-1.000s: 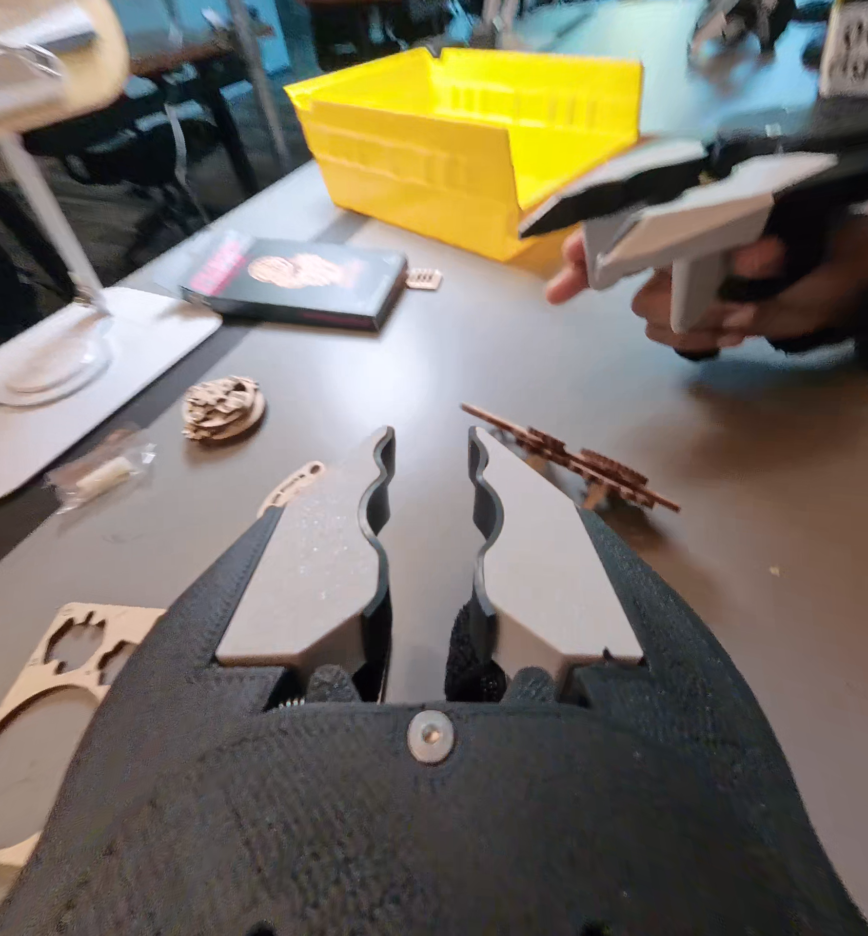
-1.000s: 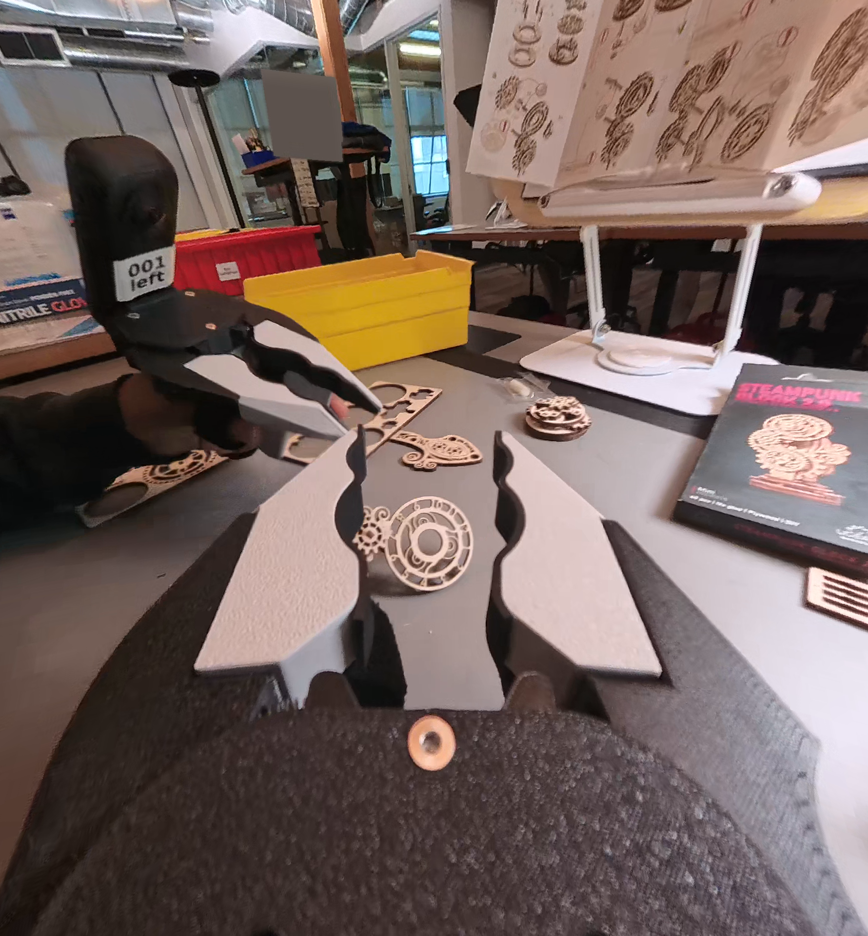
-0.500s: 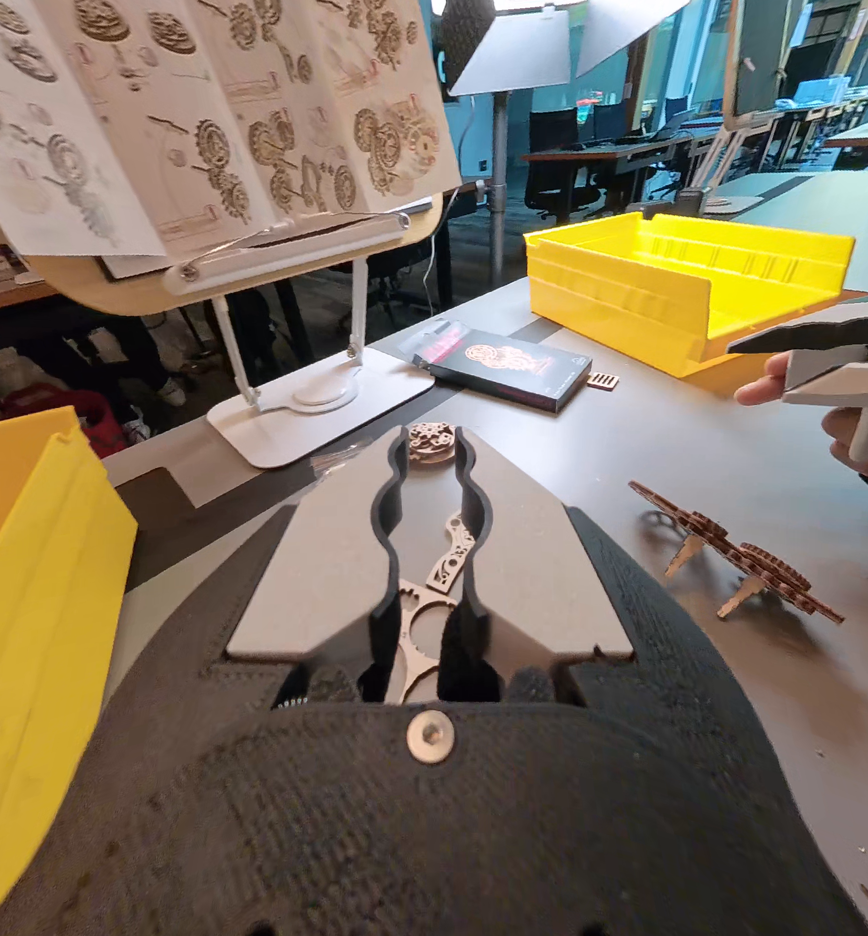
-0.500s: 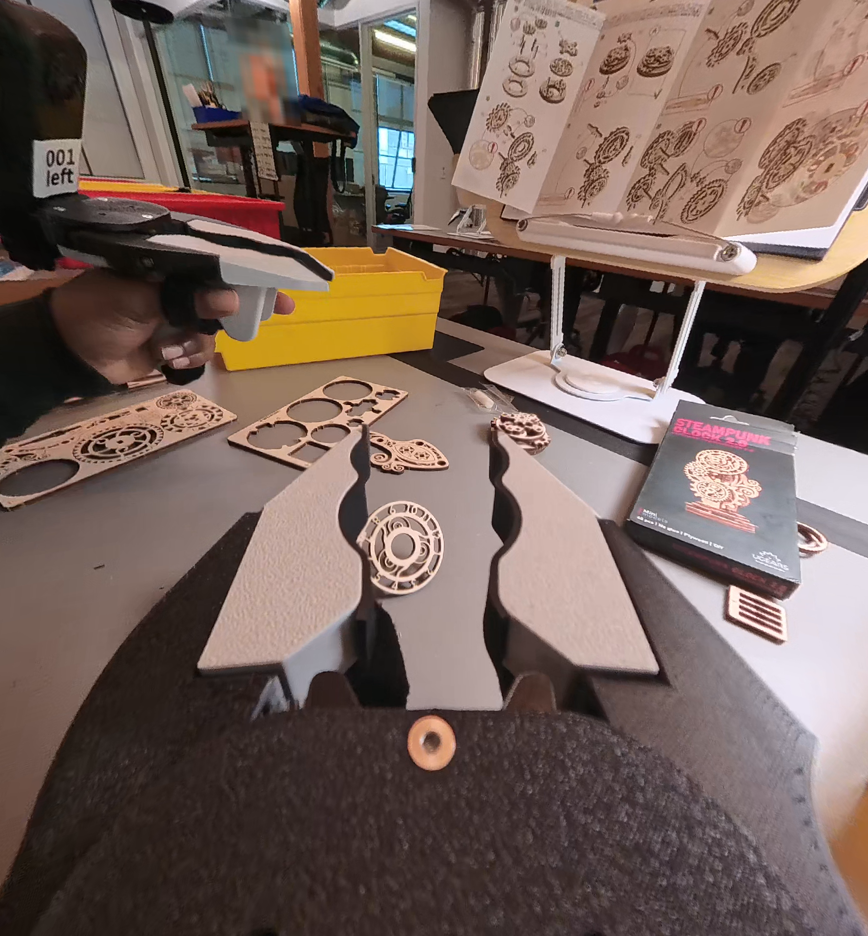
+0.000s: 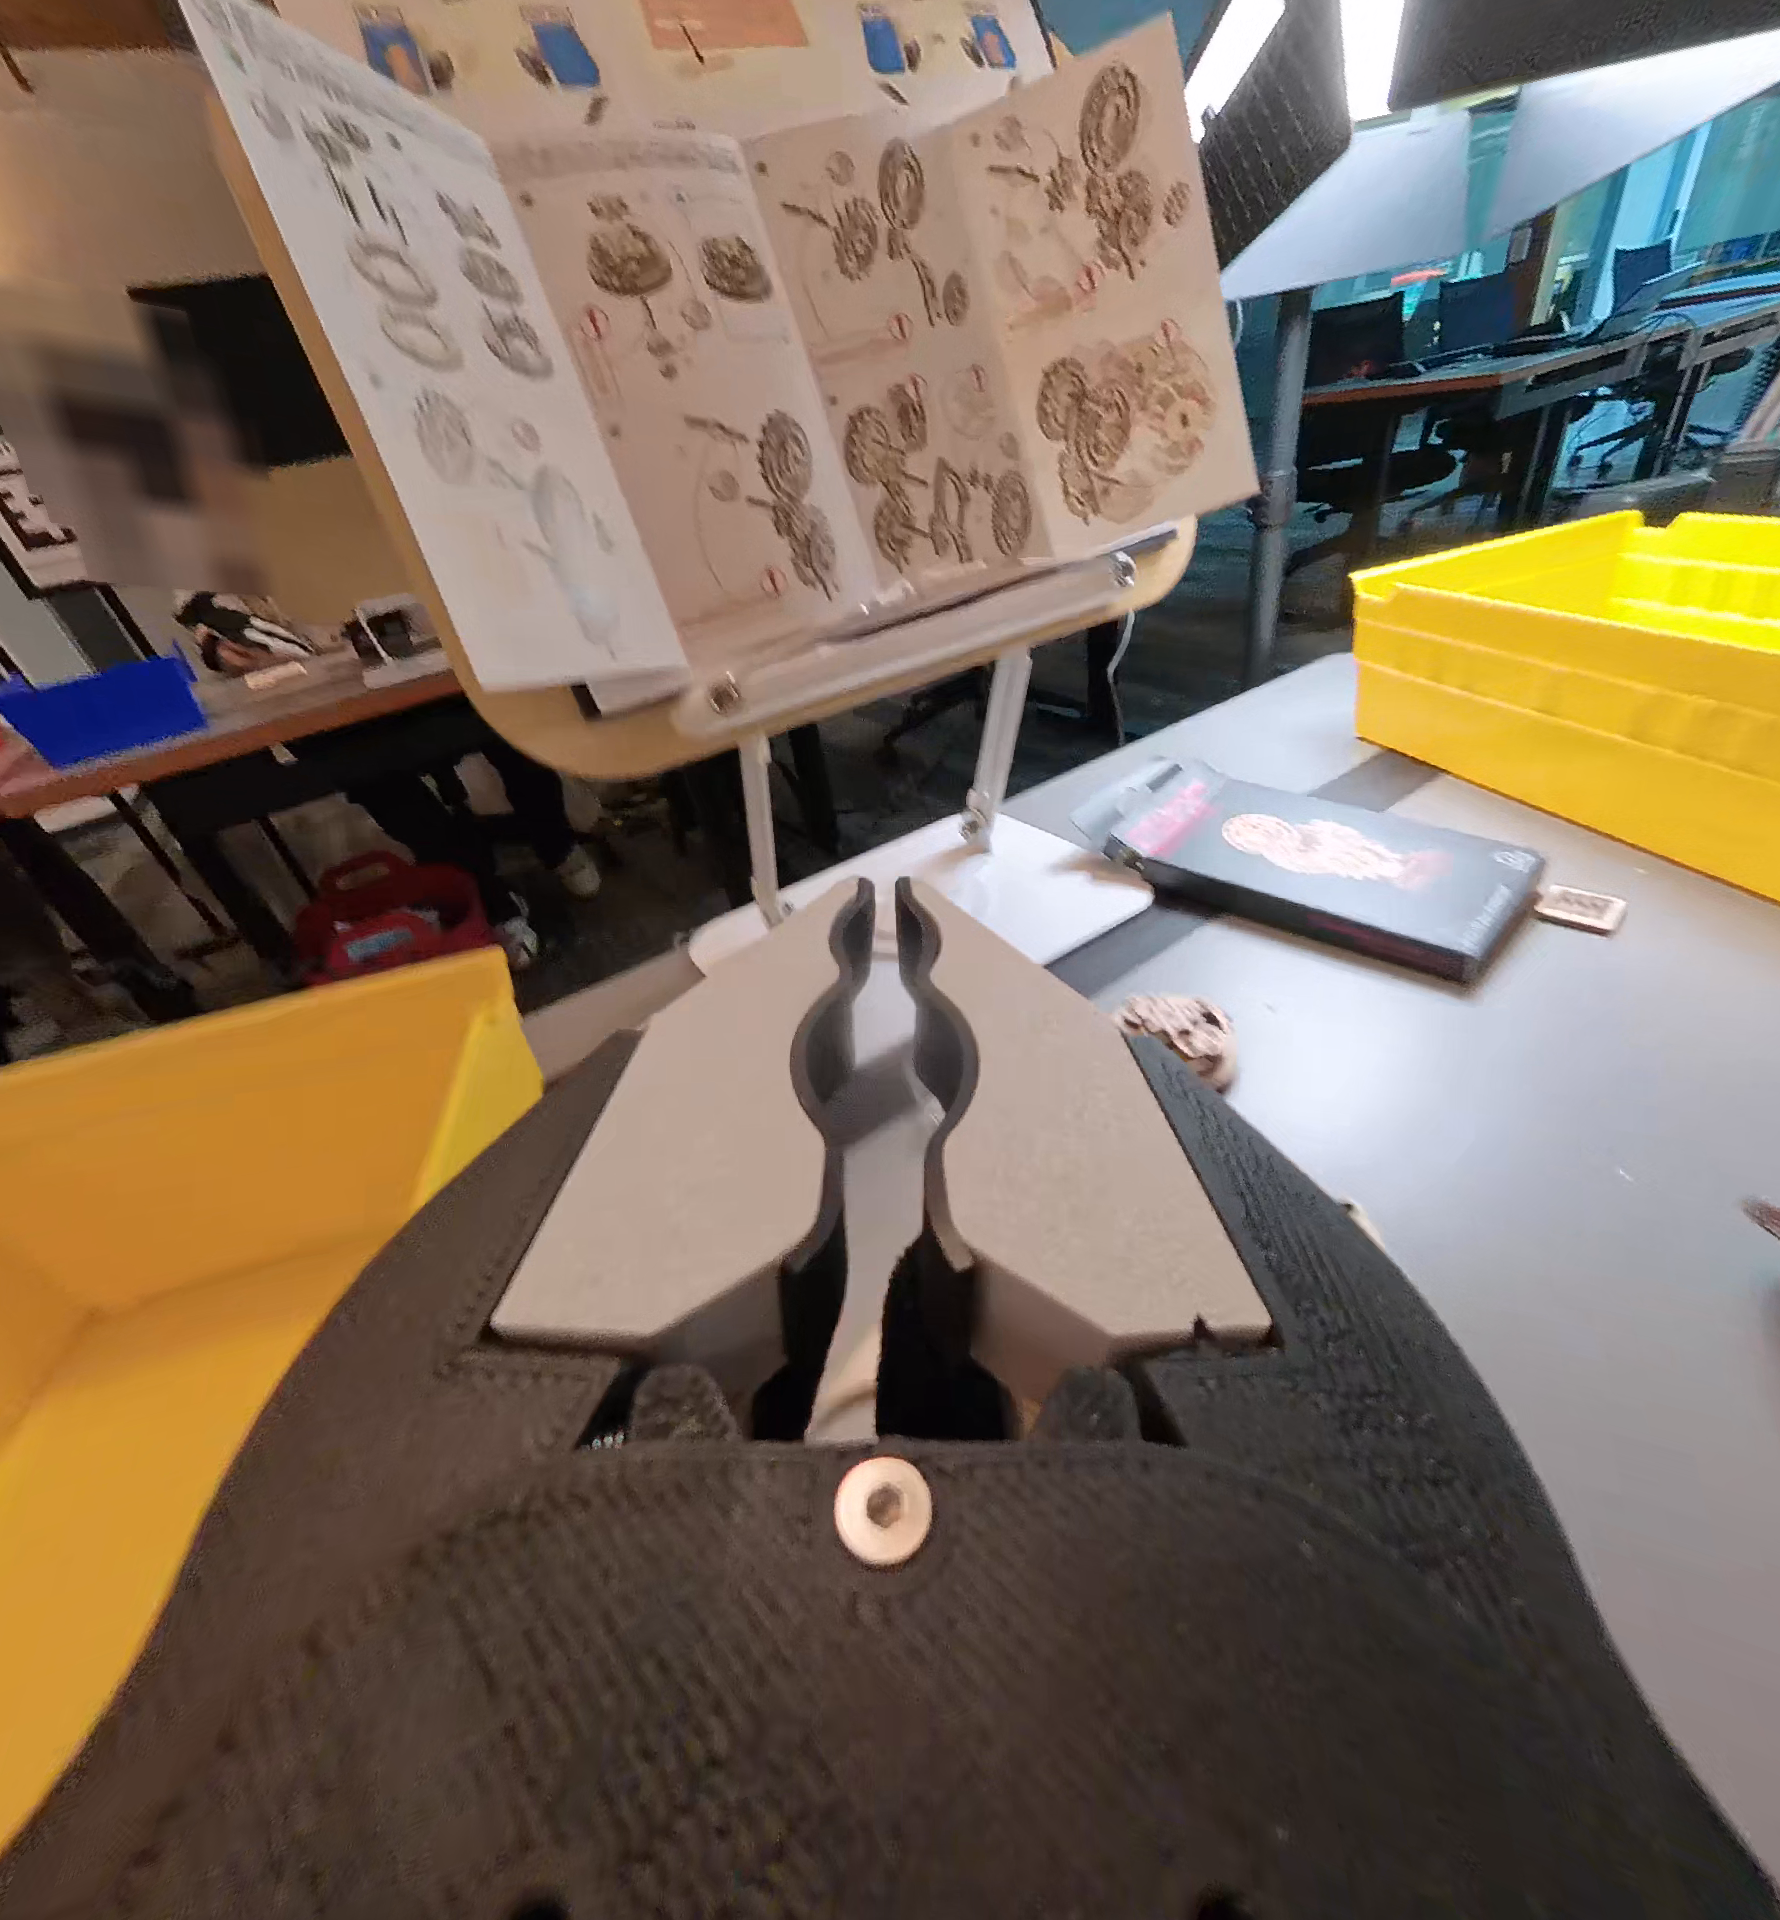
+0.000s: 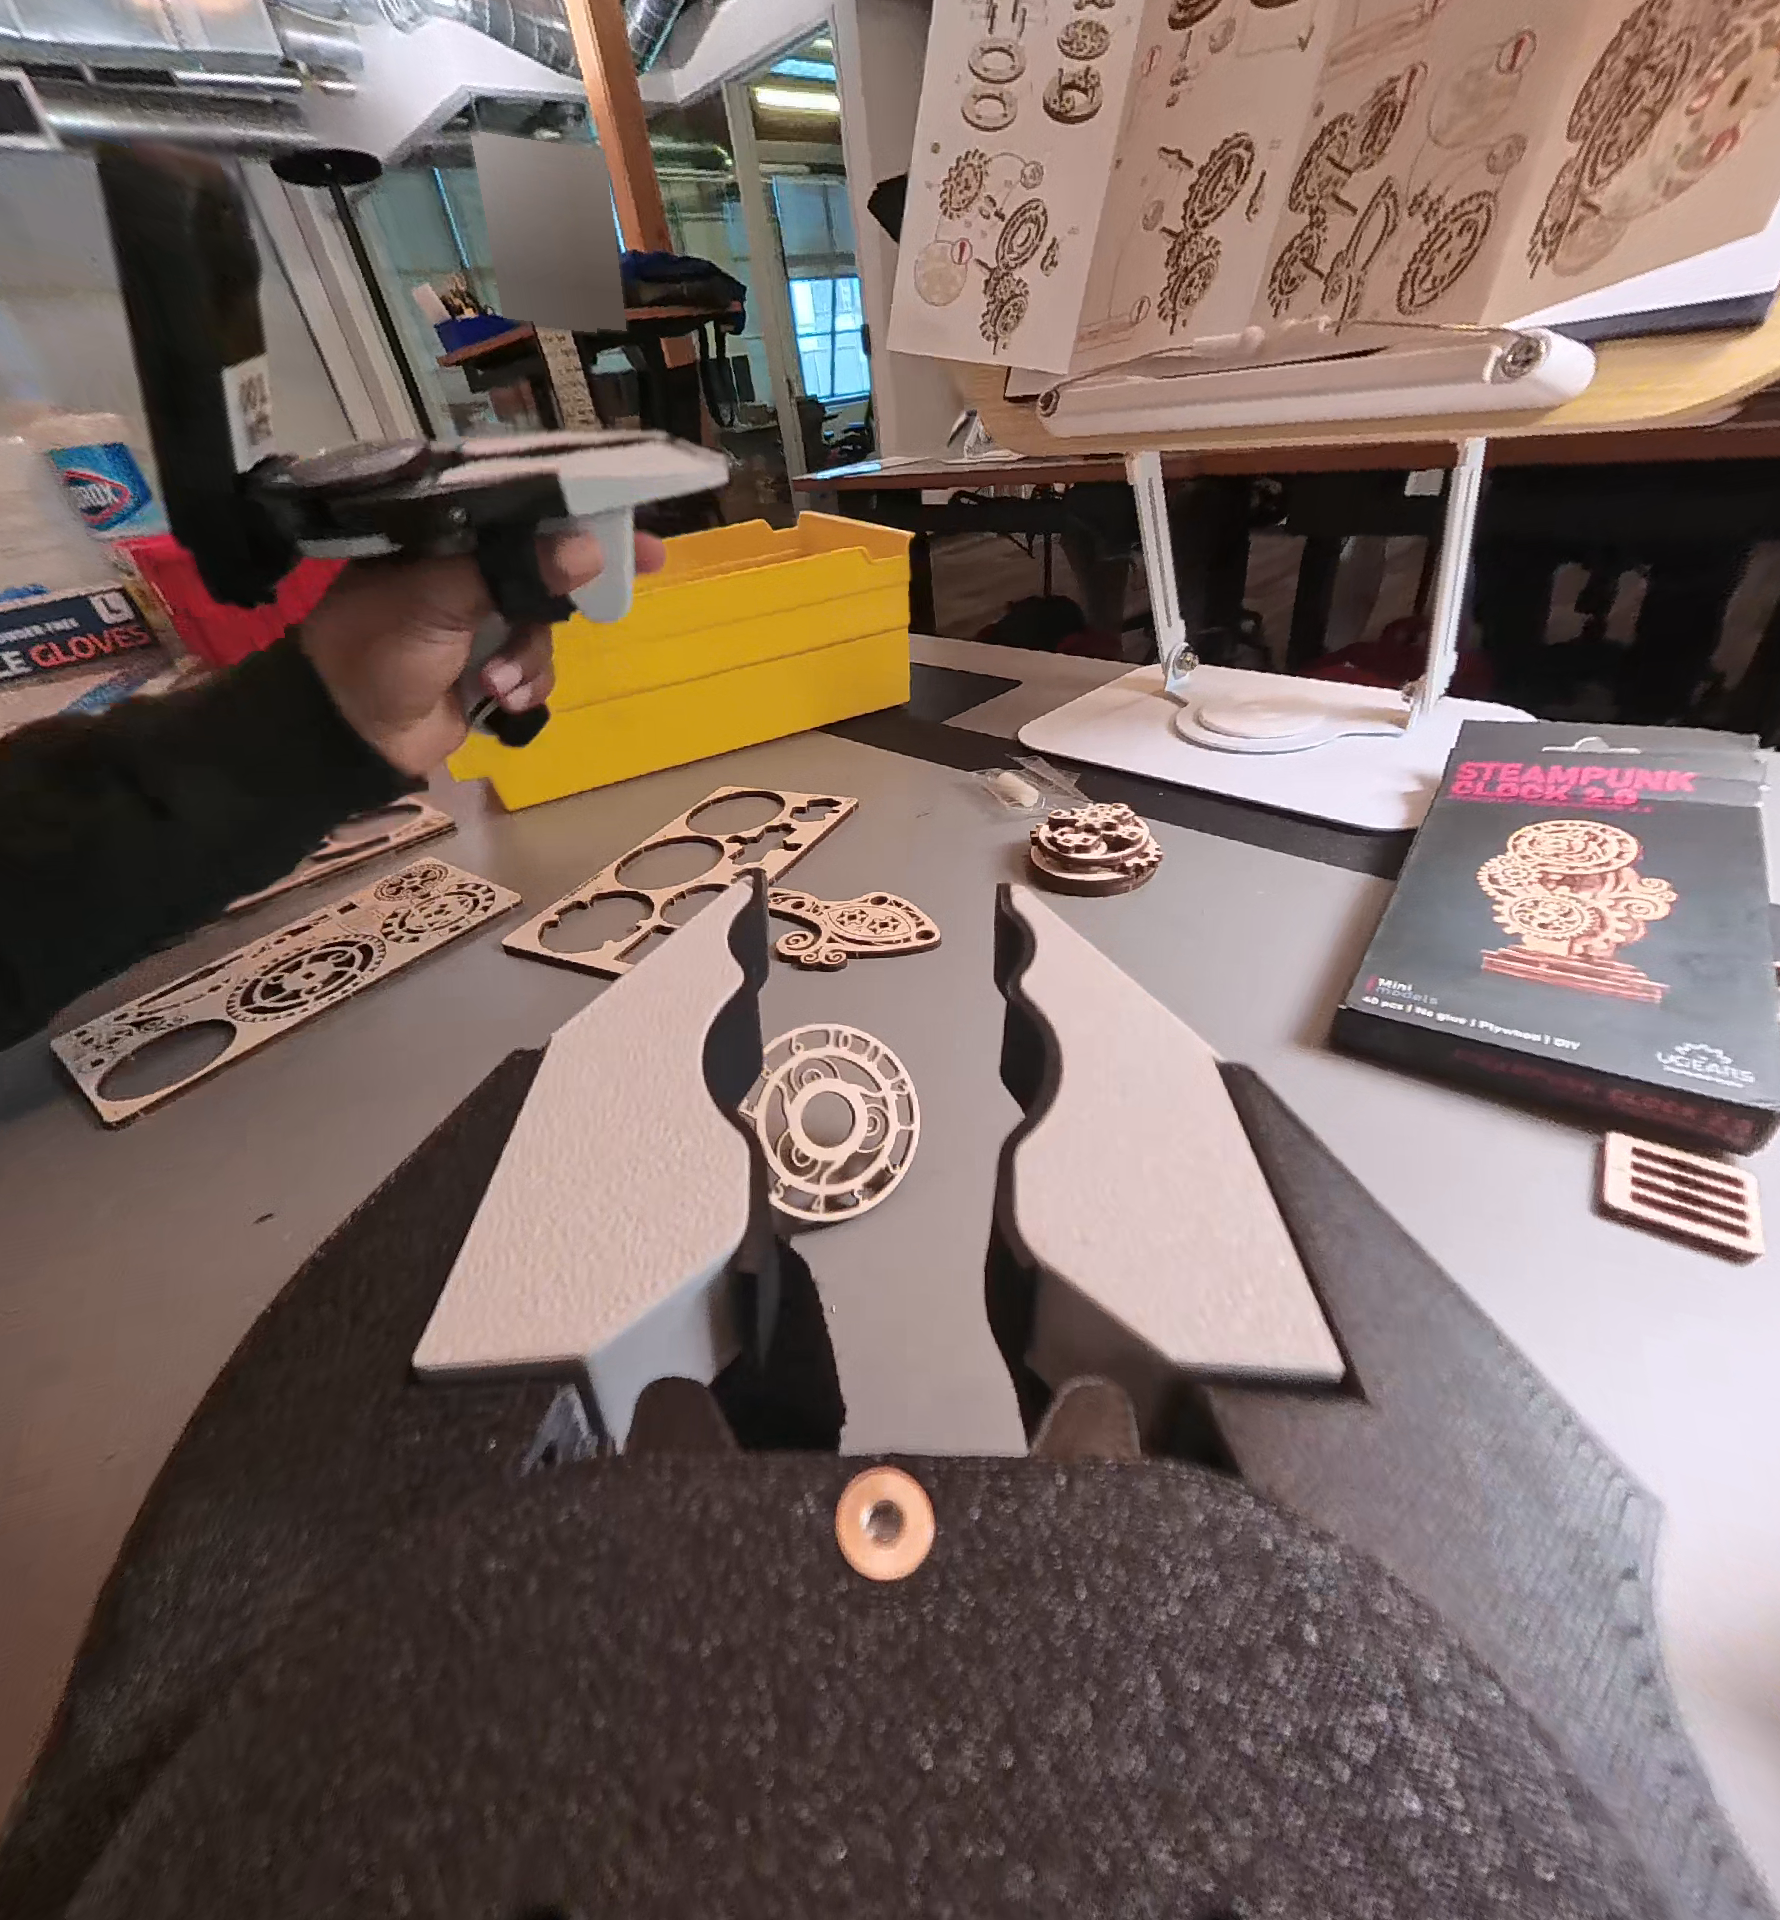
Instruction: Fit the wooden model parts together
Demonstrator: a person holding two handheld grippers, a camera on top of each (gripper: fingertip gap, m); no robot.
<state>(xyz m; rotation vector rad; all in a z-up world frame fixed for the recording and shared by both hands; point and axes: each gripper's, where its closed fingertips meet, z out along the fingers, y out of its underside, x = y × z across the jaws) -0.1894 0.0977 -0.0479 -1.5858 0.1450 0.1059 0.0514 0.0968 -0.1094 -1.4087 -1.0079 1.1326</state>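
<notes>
A round wooden dial [image 6: 832,1120] lies flat on the grey table [image 6: 242,1226] between the spread fingers of the right gripper [image 6: 878,914], touching neither. Beyond the dial, the left gripper [image 5: 875,896], its fingers nearly pressed together and empty, hangs raised above punched-out wooden sheets [image 6: 283,971] before a yellow bin [image 6: 740,644].
</notes>
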